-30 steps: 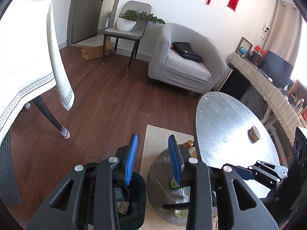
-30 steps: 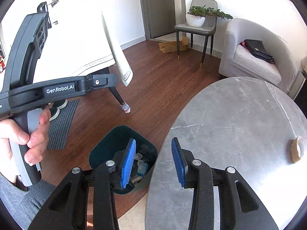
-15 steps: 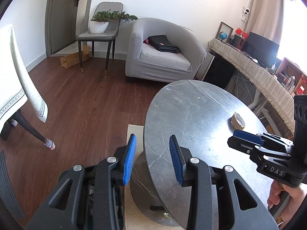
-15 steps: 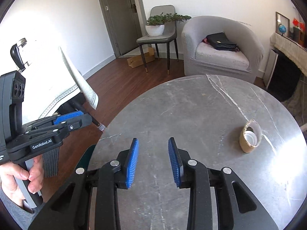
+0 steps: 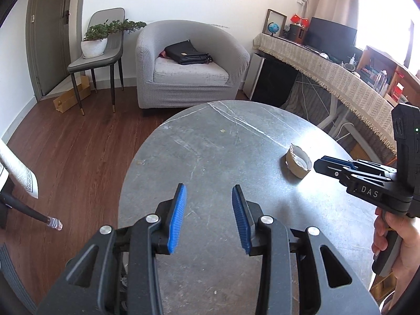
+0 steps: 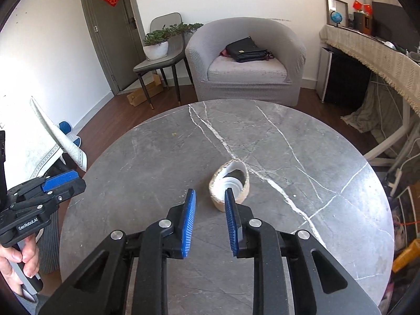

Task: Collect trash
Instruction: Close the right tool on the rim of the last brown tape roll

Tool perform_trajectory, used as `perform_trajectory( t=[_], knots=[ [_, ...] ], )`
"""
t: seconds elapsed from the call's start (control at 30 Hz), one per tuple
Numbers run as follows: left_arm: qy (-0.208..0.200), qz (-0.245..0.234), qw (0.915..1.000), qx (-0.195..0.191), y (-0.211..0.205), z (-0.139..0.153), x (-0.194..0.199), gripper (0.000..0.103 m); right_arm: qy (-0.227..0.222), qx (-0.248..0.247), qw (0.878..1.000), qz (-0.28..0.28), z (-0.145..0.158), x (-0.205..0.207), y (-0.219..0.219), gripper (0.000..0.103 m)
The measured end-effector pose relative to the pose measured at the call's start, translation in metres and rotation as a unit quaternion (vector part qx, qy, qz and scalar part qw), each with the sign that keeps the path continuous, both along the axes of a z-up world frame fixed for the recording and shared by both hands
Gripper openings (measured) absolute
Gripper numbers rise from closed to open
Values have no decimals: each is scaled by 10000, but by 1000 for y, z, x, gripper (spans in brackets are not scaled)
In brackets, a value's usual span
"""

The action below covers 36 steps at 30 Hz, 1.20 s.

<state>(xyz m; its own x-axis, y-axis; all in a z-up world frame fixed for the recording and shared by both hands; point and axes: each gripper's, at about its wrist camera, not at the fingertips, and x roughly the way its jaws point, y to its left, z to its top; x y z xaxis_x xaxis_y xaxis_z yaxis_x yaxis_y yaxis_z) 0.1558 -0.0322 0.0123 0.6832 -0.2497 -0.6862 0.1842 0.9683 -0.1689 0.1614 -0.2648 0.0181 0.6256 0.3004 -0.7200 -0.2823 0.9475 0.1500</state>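
A torn brown paper cup stub with a white inside (image 6: 230,185) lies on the round grey marble table (image 6: 302,210). It also shows in the left wrist view (image 5: 298,163) at the table's right. My right gripper (image 6: 209,197) is open and empty, its tips just short of the cup, with the right fingertip overlapping the cup's near rim. It shows from the side in the left wrist view (image 5: 325,163), right beside the cup. My left gripper (image 5: 208,193) is open and empty over the table's left part, well left of the cup.
A grey armchair (image 5: 189,65) with a black bag stands beyond the table. A chair with a potted plant (image 5: 97,42) is at the back left. A cloth-covered table (image 6: 44,141) is to the left, a long desk (image 5: 328,71) to the right. The floor is dark wood.
Both grippers have risen from the teal bin and the lower side table and swung over the marble table. The right gripper has closed in on the paper cup. Both stay open.
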Motion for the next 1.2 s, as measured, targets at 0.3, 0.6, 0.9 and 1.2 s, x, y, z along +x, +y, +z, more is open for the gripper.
perform_trajectory(
  t=[0.3,0.6,0.9,1.2],
  knots=[
    [96,-506,9986,-126,-47,-9,22,39,156,254,9992,-257,-13,19,-24,16],
    [181,-730,9971,-86,-63,-15,15,40,300,530,9974,-376,-20,42,-29,16],
    [321,-841,9958,-178,-65,-23,14,40,479,617,9964,-319,-32,48,-26,3],
    [484,-795,9956,-132,-49,-30,8,47,725,921,9924,370,-28,31,-12,3]
  ],
)
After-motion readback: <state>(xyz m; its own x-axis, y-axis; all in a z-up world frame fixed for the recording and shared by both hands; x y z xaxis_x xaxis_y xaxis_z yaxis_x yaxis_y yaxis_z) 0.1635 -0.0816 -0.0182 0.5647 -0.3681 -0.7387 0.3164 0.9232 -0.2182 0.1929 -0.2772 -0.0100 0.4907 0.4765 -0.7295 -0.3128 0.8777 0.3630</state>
